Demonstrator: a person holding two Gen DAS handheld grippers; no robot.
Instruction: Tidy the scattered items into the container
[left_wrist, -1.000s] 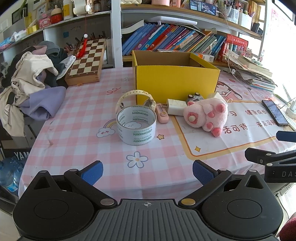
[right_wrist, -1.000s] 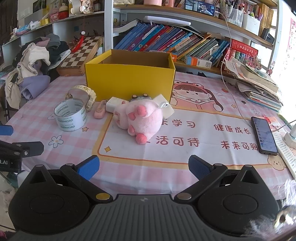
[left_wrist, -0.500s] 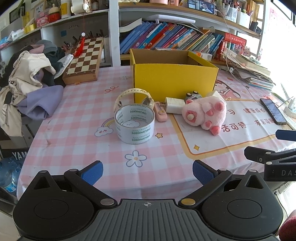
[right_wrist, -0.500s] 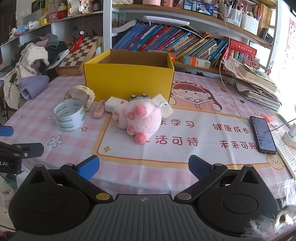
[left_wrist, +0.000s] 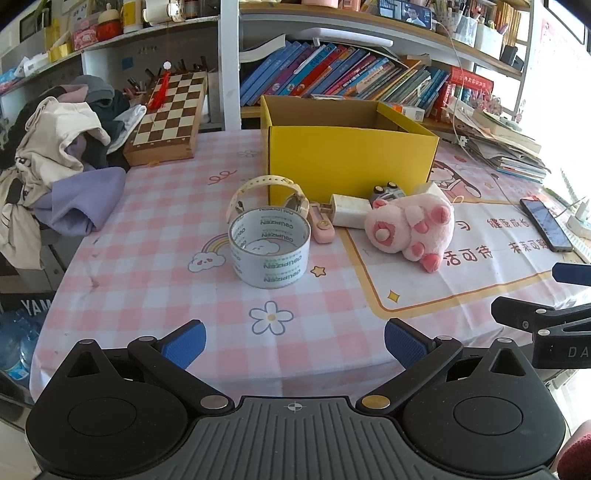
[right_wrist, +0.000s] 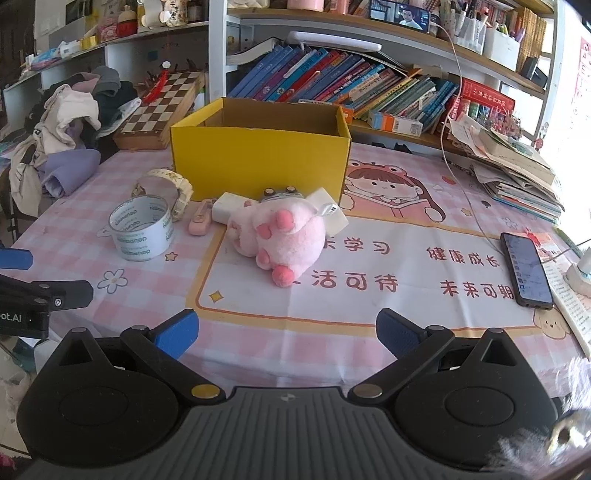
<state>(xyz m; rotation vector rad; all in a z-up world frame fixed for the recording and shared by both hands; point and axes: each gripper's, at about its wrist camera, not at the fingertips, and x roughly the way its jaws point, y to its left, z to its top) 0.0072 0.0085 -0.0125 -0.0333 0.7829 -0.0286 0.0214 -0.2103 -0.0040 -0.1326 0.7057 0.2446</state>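
An open yellow box (left_wrist: 349, 157) stands mid-table, also in the right wrist view (right_wrist: 258, 162). In front of it lie a roll of clear tape (left_wrist: 269, 246) (right_wrist: 142, 228), a cream watch (left_wrist: 267, 192) (right_wrist: 173, 184), a small pink gadget (left_wrist: 322, 226) (right_wrist: 200, 220), a white charger (left_wrist: 349, 215) (right_wrist: 229, 207), a small toy car (left_wrist: 387, 192) and a pink plush pig (left_wrist: 412, 226) (right_wrist: 277, 233). My left gripper (left_wrist: 294, 341) is open and empty at the near table edge, facing the tape. My right gripper (right_wrist: 287, 332) is open and empty, facing the plush.
A phone (right_wrist: 526, 269) lies at the right on a cable. A chessboard (left_wrist: 168, 116) and a pile of clothes (left_wrist: 55, 162) sit at the back left. Bookshelves (right_wrist: 351, 88) and stacked papers (right_wrist: 517, 170) line the back.
Both grippers have drifted slightly; the left view has shifted a little so the objects sit further left and nearer. Both stay open and nothing on the table has moved.
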